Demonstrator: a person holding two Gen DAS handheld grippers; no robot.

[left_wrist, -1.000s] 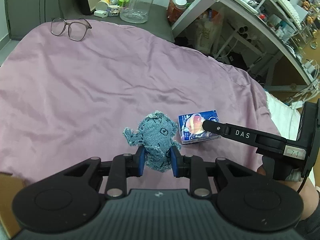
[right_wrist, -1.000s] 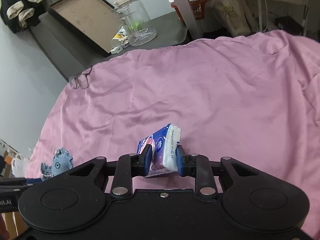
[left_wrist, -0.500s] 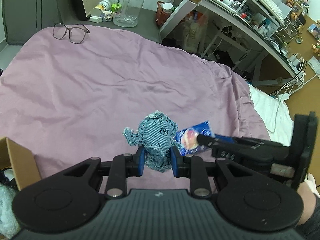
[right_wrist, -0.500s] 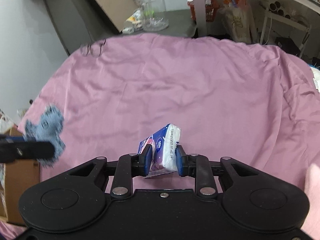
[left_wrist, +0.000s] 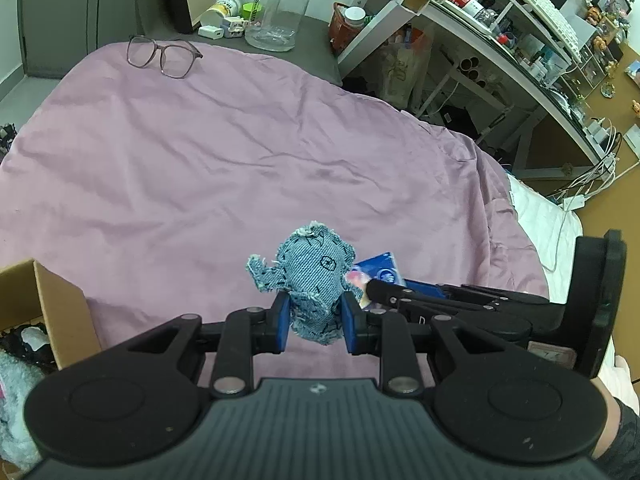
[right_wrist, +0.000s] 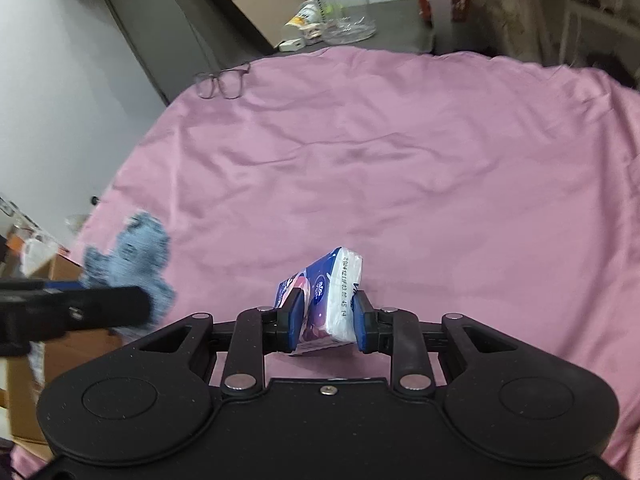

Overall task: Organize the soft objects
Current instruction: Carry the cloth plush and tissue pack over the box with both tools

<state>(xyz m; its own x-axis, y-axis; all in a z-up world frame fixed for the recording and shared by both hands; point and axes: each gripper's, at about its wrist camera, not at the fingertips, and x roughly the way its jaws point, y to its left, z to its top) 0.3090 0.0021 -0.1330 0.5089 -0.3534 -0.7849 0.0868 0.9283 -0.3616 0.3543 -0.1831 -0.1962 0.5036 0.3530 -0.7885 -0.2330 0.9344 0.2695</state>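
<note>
A wrinkled pink bedsheet (left_wrist: 224,168) is covering the bed and filling most of both views. A pair of glasses (left_wrist: 163,53) is lying at its far edge. Behind it, a dark grey surface (left_wrist: 308,36) is holding a big clear jug (left_wrist: 279,5), small bottles and a white charger. A white shelf unit (left_wrist: 496,36), crowded with clutter, is running along the right side. A white keyboard (left_wrist: 544,4) is sitting on top of it. A pale wall (right_wrist: 60,92) is showing left. A framed board (right_wrist: 244,0) is leaning against it. Cables (left_wrist: 592,184) are trailing by the brown floor.
</note>
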